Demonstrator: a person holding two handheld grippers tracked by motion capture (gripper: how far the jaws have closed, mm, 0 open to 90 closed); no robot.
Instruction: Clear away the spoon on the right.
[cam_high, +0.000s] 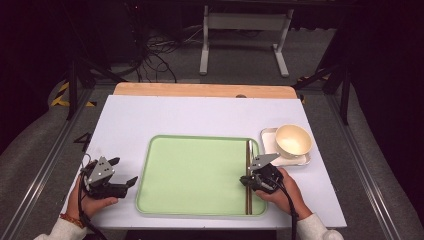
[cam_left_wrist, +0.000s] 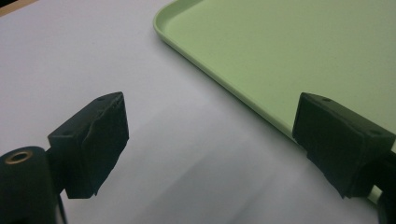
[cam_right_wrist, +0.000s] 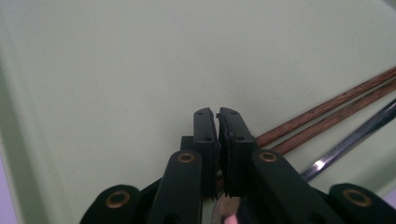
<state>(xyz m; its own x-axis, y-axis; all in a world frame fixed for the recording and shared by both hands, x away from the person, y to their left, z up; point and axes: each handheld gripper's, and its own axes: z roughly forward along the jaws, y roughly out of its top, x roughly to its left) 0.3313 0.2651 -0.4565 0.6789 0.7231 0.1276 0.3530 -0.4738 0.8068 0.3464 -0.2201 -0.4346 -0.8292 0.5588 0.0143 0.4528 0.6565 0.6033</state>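
The left gripper (cam_high: 125, 172) hangs wide open over the table (cam_high: 200, 115), just left of the green tray (cam_left_wrist: 261, 51). At the tray's right edge the right gripper (cam_right_wrist: 217, 114) is closed, perhaps pinching the chopsticks (cam_right_wrist: 327, 109). A bowl (cam_high: 293, 140) sits farther right.

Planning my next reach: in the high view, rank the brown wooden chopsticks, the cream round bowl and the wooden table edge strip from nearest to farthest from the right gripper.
1. Brown wooden chopsticks: at the right gripper, along the pale green tray's right side.
2. Cream round bowl: beyond it, to the right, on a white square plate.
3. Wooden table edge strip: along the far end.
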